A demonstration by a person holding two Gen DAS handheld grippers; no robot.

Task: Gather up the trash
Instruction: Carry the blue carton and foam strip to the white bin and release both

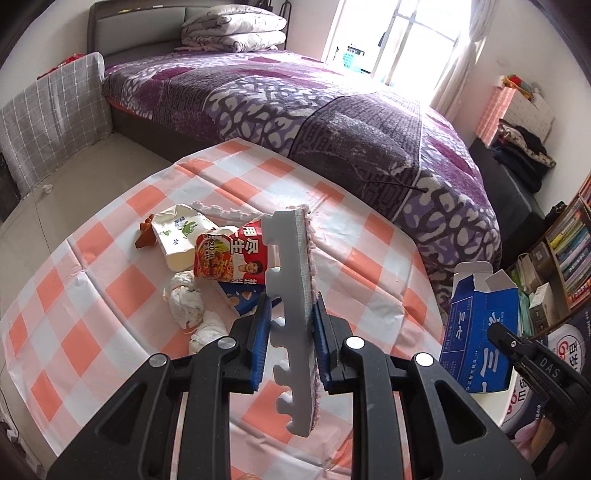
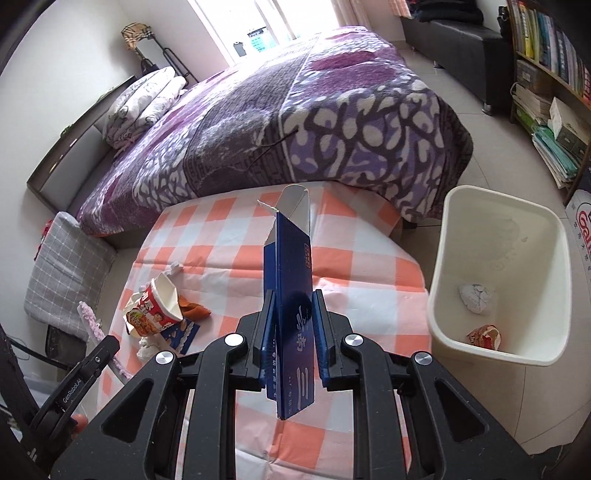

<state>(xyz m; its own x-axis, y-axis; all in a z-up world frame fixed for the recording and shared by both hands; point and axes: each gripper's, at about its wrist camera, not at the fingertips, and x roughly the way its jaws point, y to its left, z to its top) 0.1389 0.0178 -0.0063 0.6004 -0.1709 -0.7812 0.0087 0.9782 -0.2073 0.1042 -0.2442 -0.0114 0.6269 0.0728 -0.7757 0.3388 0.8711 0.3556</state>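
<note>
My left gripper (image 1: 290, 321) is shut on a grey foam puzzle mat piece (image 1: 293, 295) with a pink fuzzy face, held upright above the checked table (image 1: 110, 295). My right gripper (image 2: 293, 317) is shut on a flattened blue carton (image 2: 291, 295), held upright above the table (image 2: 369, 266); the carton also shows in the left wrist view (image 1: 476, 332). On the table lie a red noodle cup (image 1: 232, 254), a white tissue pack (image 1: 177, 236), crumpled tissues (image 1: 186, 302) and a blue wrapper (image 1: 242, 299). A cream trash bin (image 2: 495, 273) stands right of the table, holding a paper ball (image 2: 476, 297) and a red wrapper (image 2: 484, 336).
A bed with a purple blanket (image 2: 295, 122) stands right behind the table. A bookshelf (image 2: 546, 55) and a black bench (image 2: 454, 33) line the right wall. A grey checked cushion (image 2: 62, 273) sits left of the table. A printed box (image 1: 554, 369) stands at the right.
</note>
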